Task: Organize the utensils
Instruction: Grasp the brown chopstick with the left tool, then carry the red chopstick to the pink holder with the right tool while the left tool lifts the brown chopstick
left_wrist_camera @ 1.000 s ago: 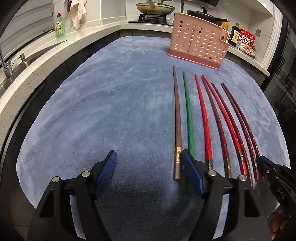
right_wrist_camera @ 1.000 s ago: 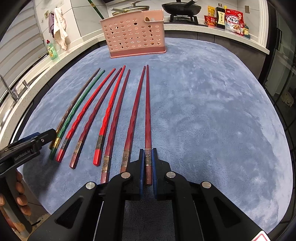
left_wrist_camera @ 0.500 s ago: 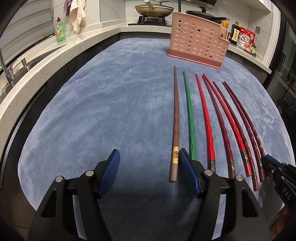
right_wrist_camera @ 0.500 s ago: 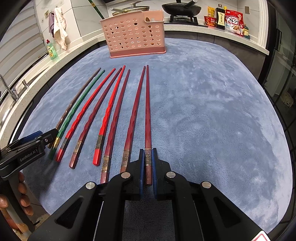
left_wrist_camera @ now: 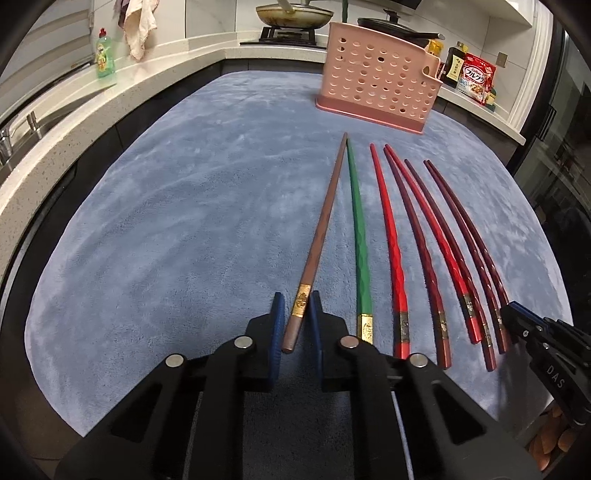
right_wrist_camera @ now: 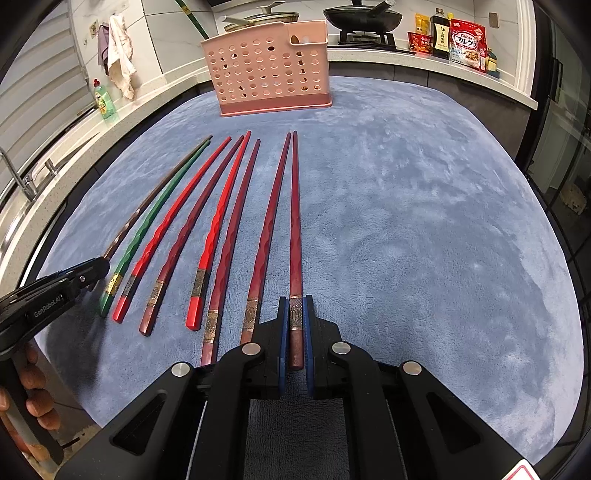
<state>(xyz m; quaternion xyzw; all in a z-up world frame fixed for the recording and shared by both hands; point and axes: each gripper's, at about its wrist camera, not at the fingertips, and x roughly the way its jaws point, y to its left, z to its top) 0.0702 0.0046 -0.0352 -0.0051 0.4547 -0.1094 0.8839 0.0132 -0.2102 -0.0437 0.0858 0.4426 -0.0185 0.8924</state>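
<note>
Several chopsticks lie in a row on a blue-grey mat (left_wrist_camera: 166,229). My left gripper (left_wrist_camera: 295,301) is shut on the thick end of the brown chopstick (left_wrist_camera: 321,229), the leftmost one, whose tip touches the green chopstick (left_wrist_camera: 359,236). My right gripper (right_wrist_camera: 296,304) is shut on the thick end of the rightmost dark red chopstick (right_wrist_camera: 295,221), which still lies flat on the mat (right_wrist_camera: 424,240). Between them lie red and dark red chopsticks (right_wrist_camera: 218,221). A pink perforated utensil holder (right_wrist_camera: 267,74) stands upright at the mat's far end; it also shows in the left wrist view (left_wrist_camera: 376,88).
A kitchen counter (left_wrist_camera: 66,114) wraps around the mat, with a green dish-soap bottle (left_wrist_camera: 104,53), a hanging cloth (left_wrist_camera: 136,26), pans on a stove (right_wrist_camera: 364,16) and a cereal bag (right_wrist_camera: 467,44). A tap and sink (right_wrist_camera: 22,181) sit at the left.
My left gripper moved in over the brown chopstick and closed on its thick end, swinging that end left. The right gripper stayed shut on its dark red chopstick.
</note>
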